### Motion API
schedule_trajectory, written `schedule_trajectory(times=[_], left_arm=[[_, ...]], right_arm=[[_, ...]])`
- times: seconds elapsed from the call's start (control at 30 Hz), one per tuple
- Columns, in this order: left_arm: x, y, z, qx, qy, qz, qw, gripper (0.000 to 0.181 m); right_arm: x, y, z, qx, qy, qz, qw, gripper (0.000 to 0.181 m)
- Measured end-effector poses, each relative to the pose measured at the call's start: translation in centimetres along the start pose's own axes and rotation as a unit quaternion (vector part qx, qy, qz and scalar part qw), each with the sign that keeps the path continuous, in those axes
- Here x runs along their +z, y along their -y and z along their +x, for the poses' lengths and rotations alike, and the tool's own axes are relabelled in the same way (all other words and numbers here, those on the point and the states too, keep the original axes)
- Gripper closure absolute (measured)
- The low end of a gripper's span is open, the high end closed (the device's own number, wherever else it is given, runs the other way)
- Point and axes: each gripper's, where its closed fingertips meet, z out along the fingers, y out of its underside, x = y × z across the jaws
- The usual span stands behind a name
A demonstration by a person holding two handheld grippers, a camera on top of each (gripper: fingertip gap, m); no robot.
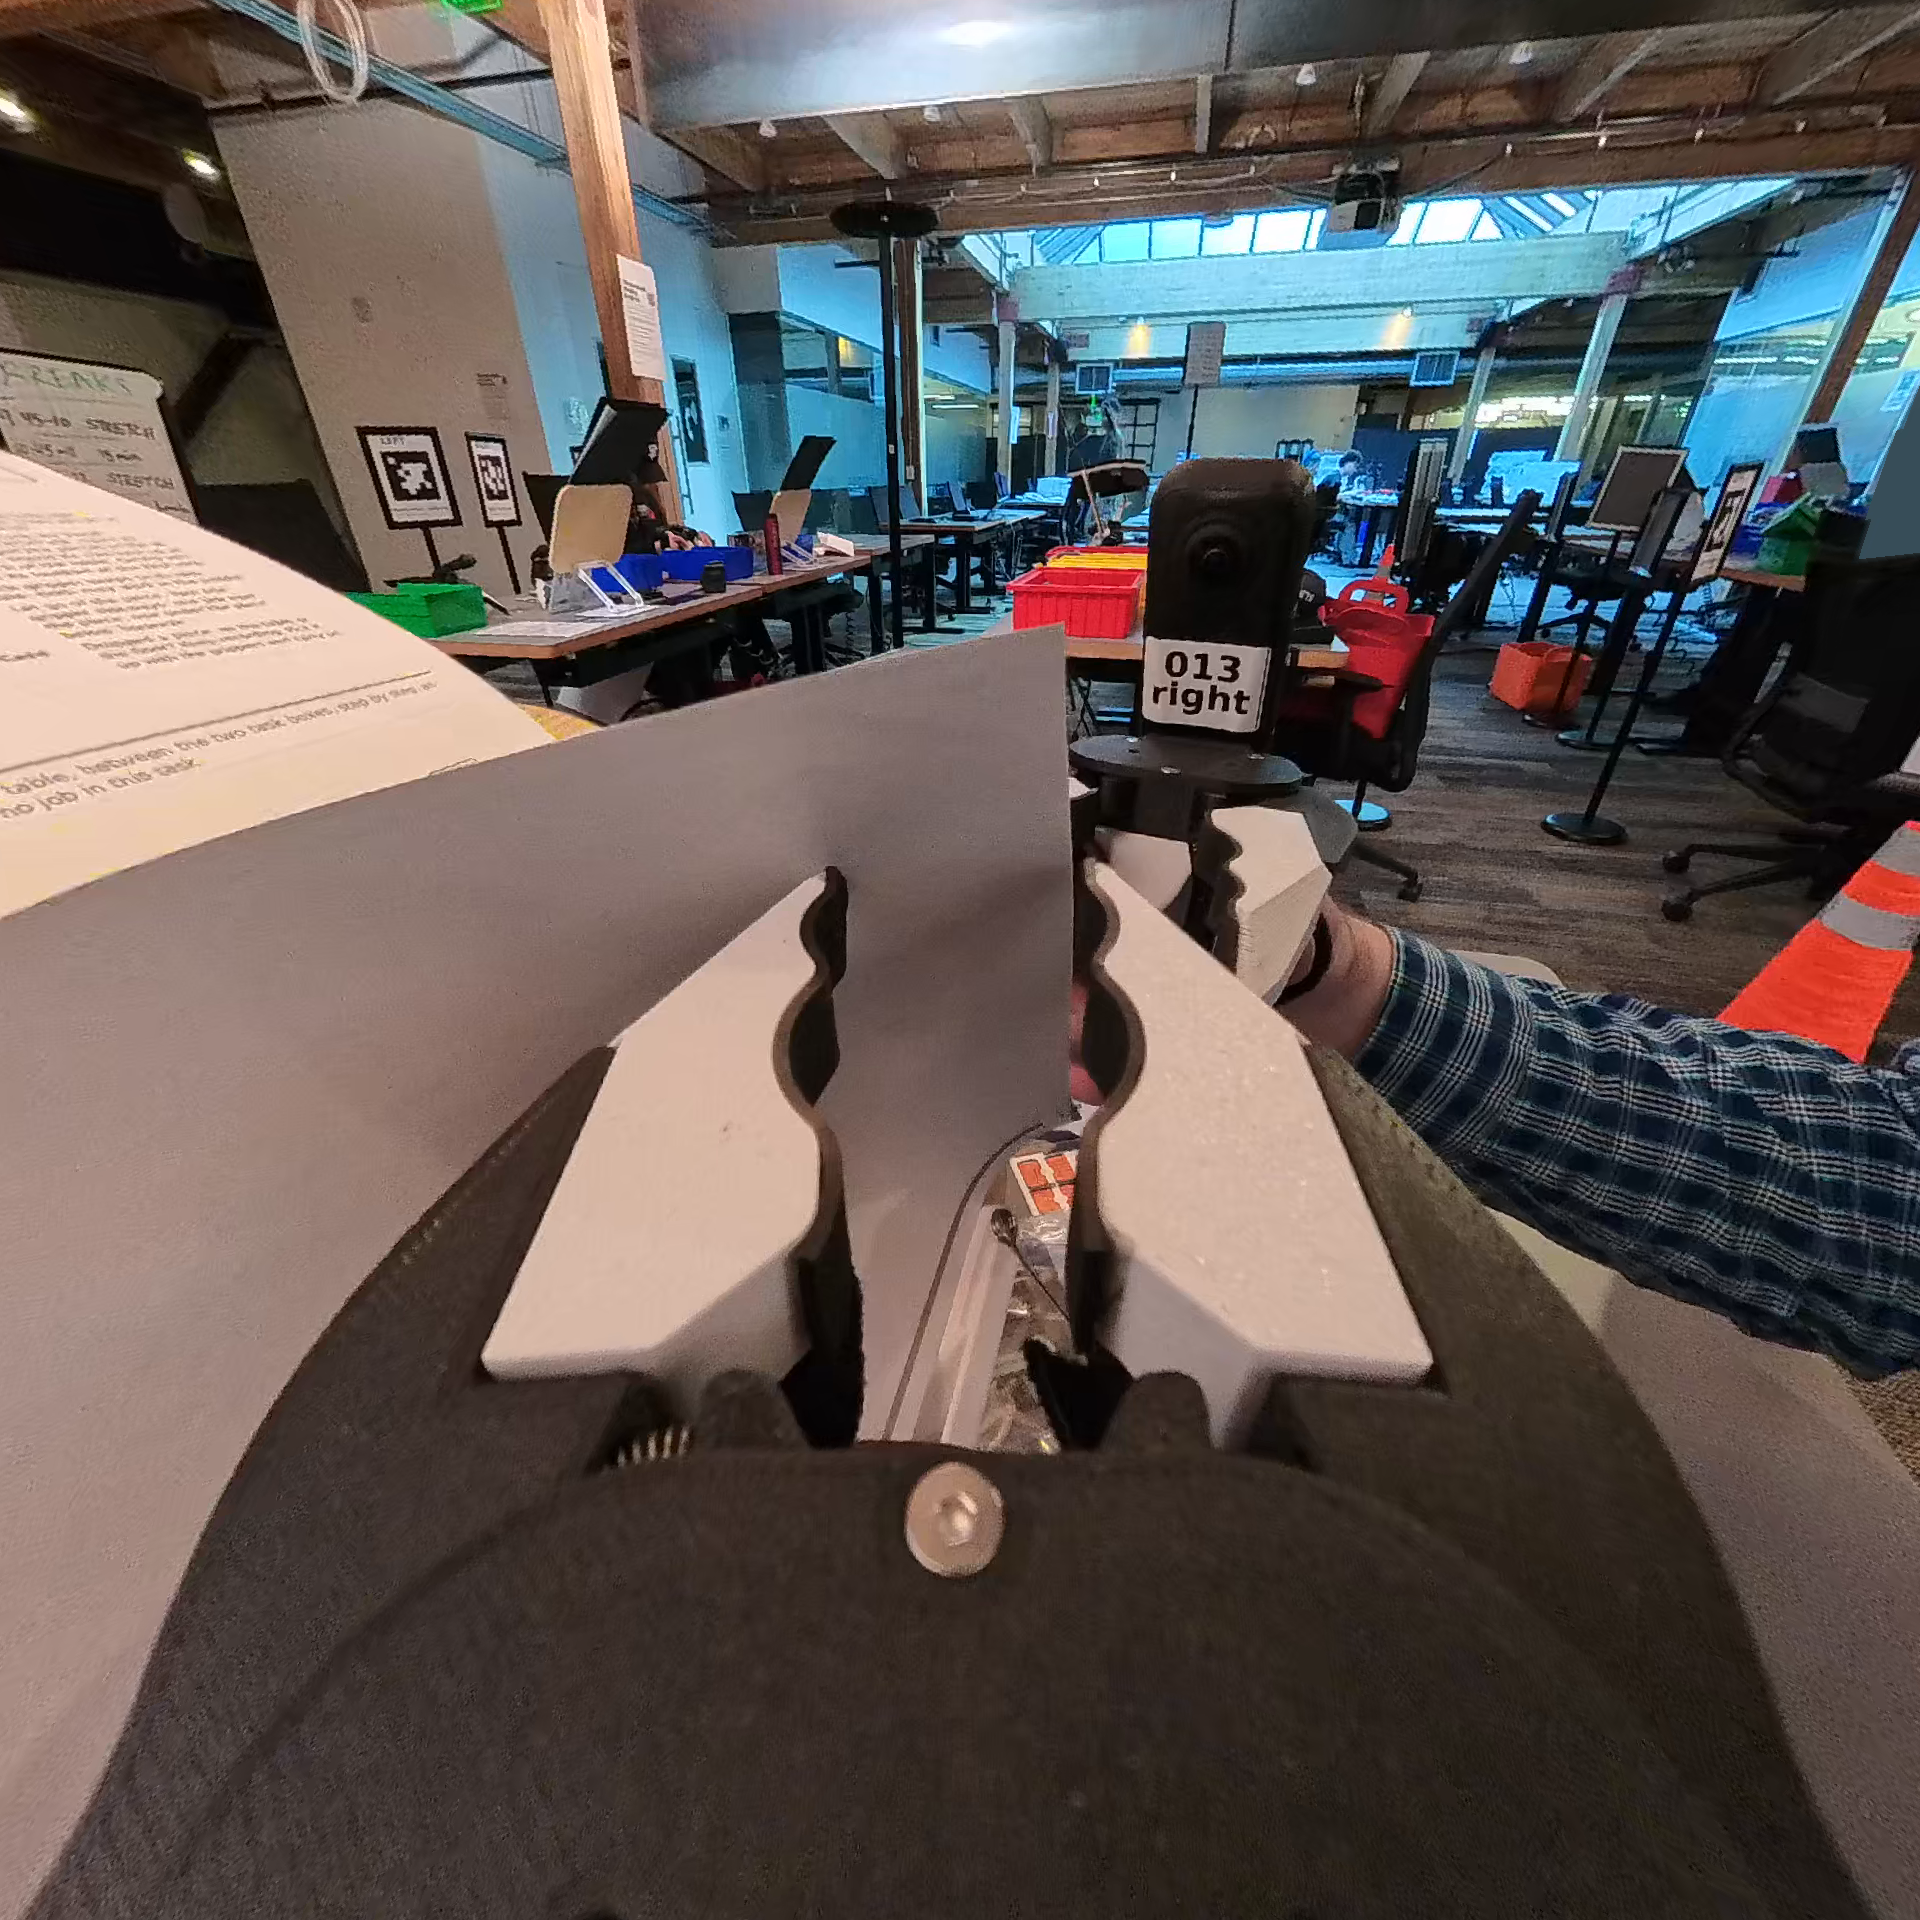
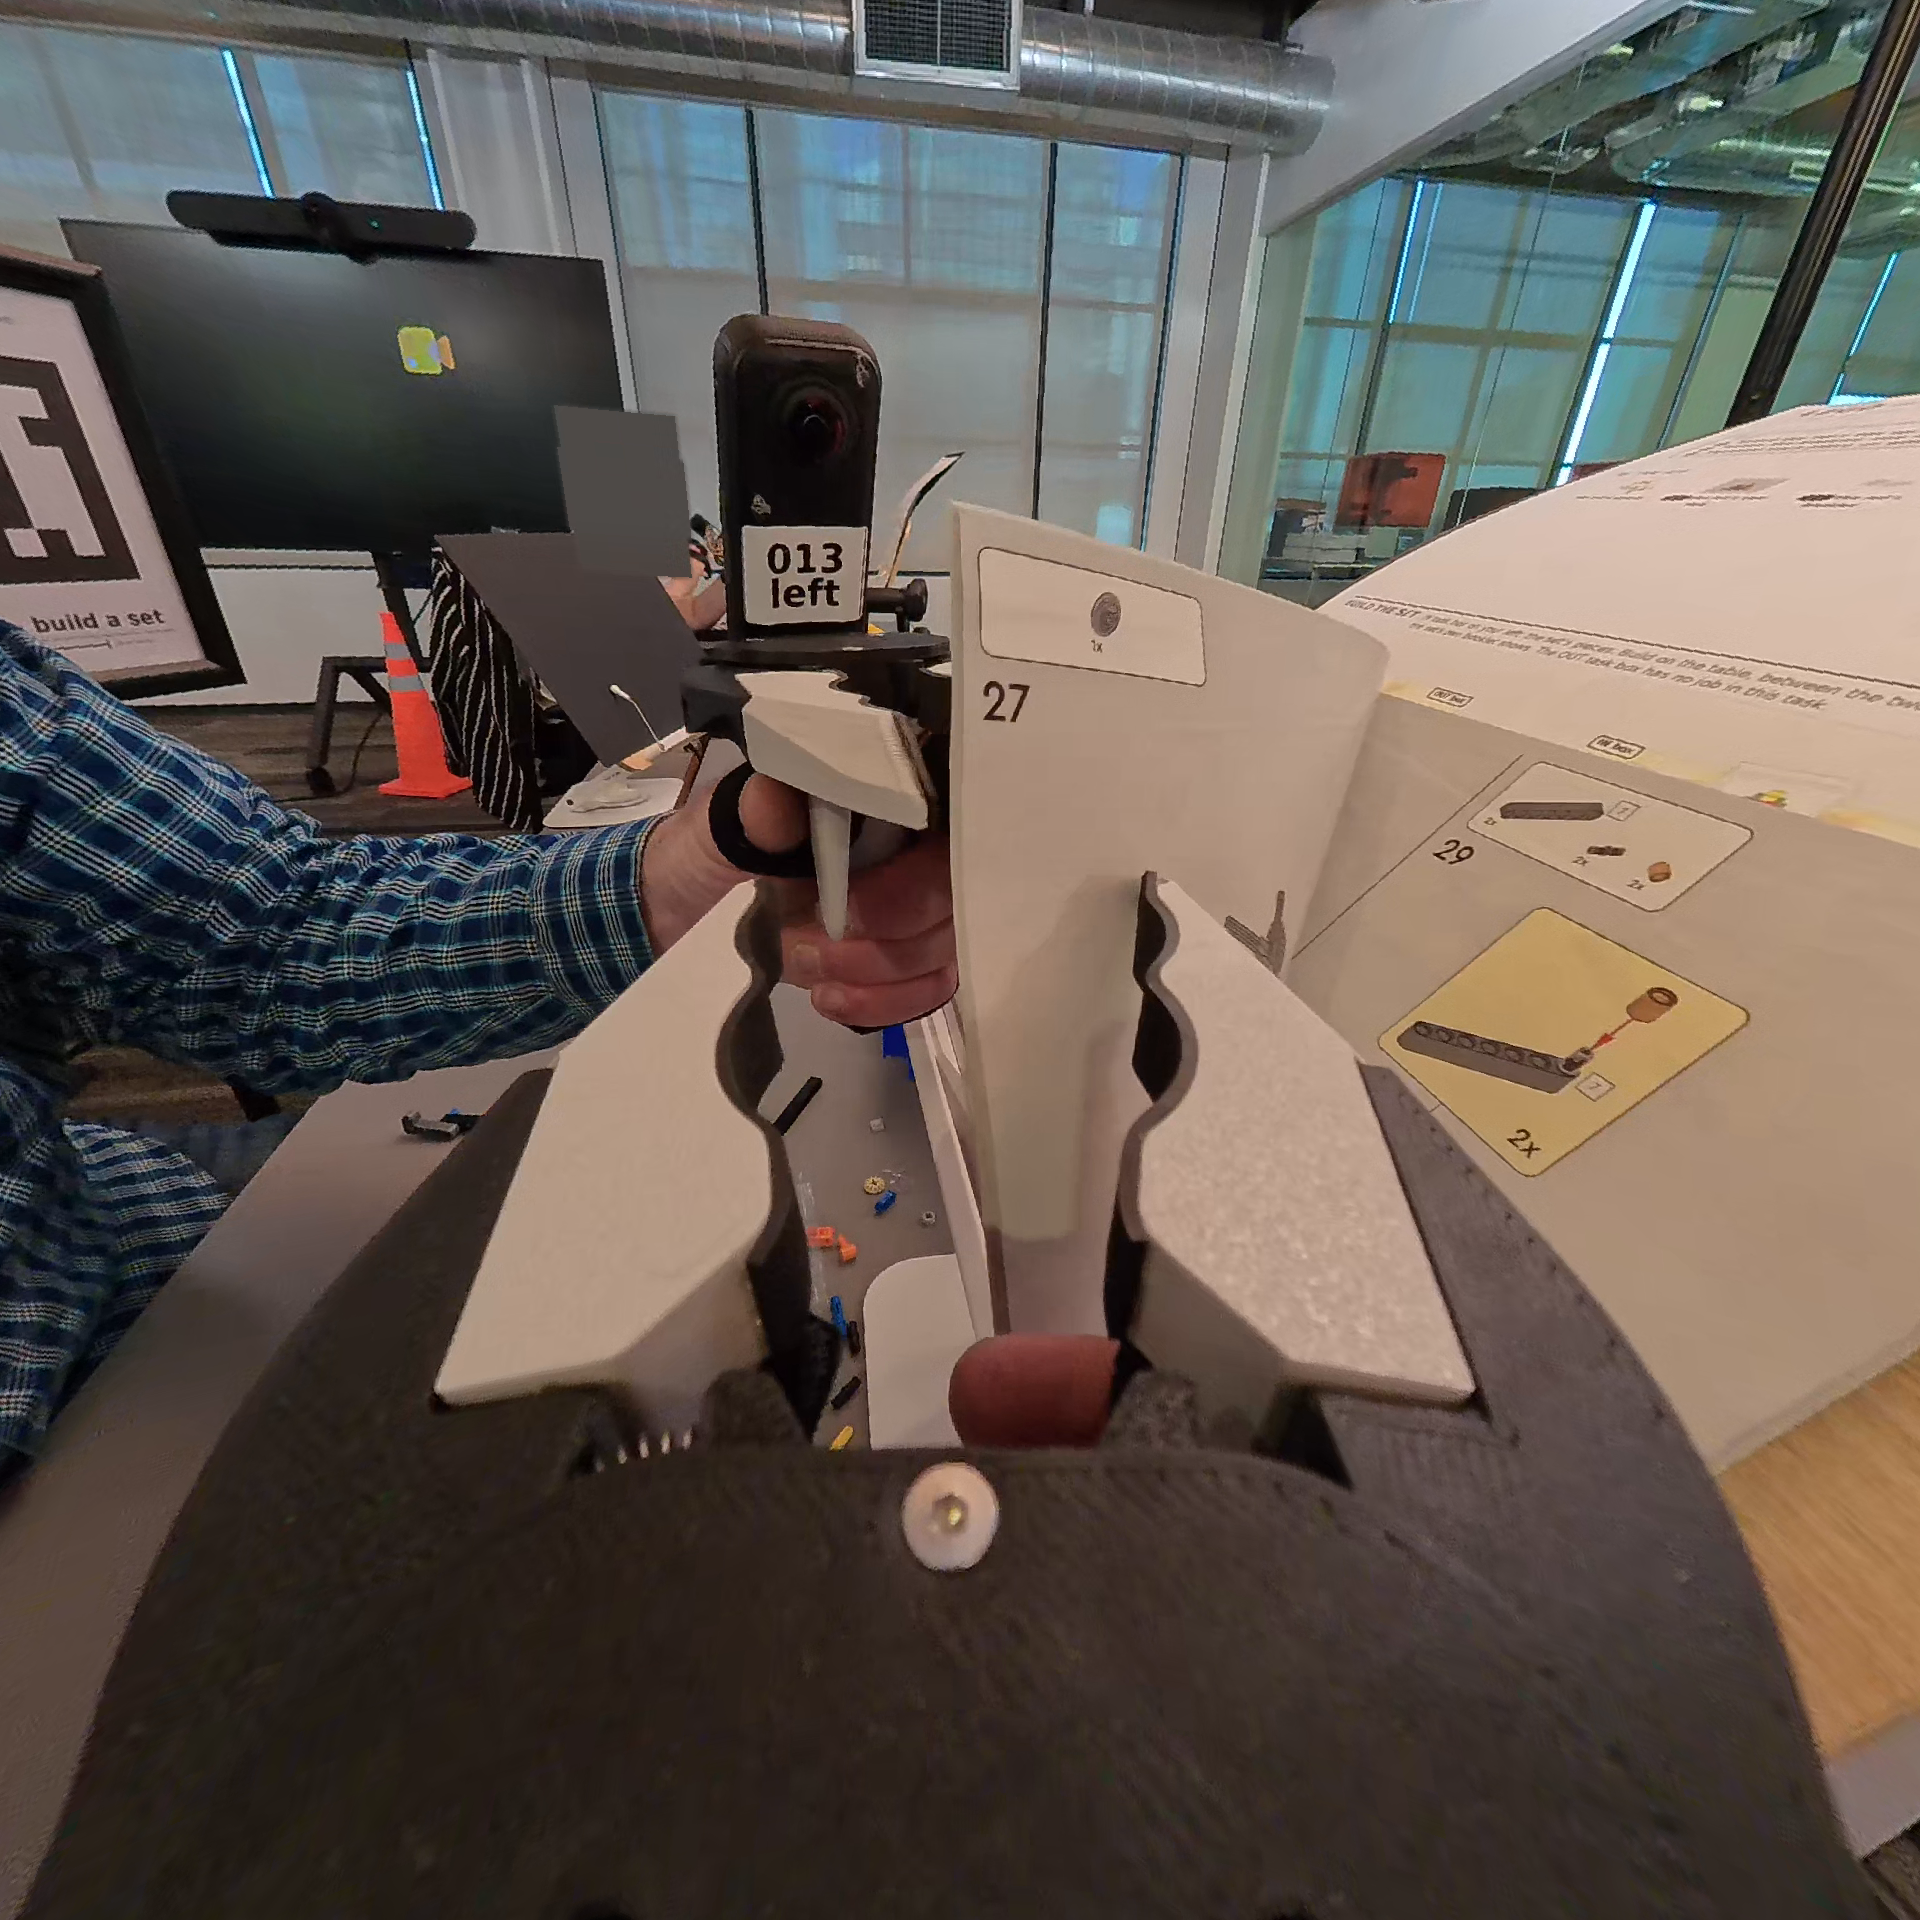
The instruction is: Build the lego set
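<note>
Grey table (image 2: 343, 1174) carries scattered lego pieces (image 2: 847, 1226).

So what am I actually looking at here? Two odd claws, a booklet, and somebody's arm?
There is no robot. A person holds a hand-operated claw in each hand, and each claw carries a camera looking along its two white fingers. One picture comes from the left gripper, the other from the right gripper; each also shows the other claw farther off, gripped by a hand in a checked sleeve. Both claws are open. Between their fingers stands a raised page of the building instructions booklet, which lies open. Whether either finger touches the page is unclear. Below, on the grey table, lie small loose lego pieces in orange, blue, yellow and black.
</note>
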Motion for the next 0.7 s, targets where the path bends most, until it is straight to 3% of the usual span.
schedule_trajectory(times=[0.3, 0.5, 0.7], left_arm=[[0.44, 0.69, 0.2, 0.022, 0.034, -0.006, 0.999, 0.125], [0.29, 0.8, -0.37, 0.021, 0.059, -0.004, 0.998, 0.134], [0.07, 0.81, -0.34, 0.014, 0.041, 0.007, 0.999, 0.135]], right_arm=[[0.08, 0.16, -0.13, -0.004, 0.005, 0.0, 1.0, 0.112], [0.22, 0.14, -0.26, -0.005, 0.011, 0.002, 1.0, 0.112], [0.25, 0.1, -0.33, -0.003, 0.014, 0.003, 1.0, 0.113]])
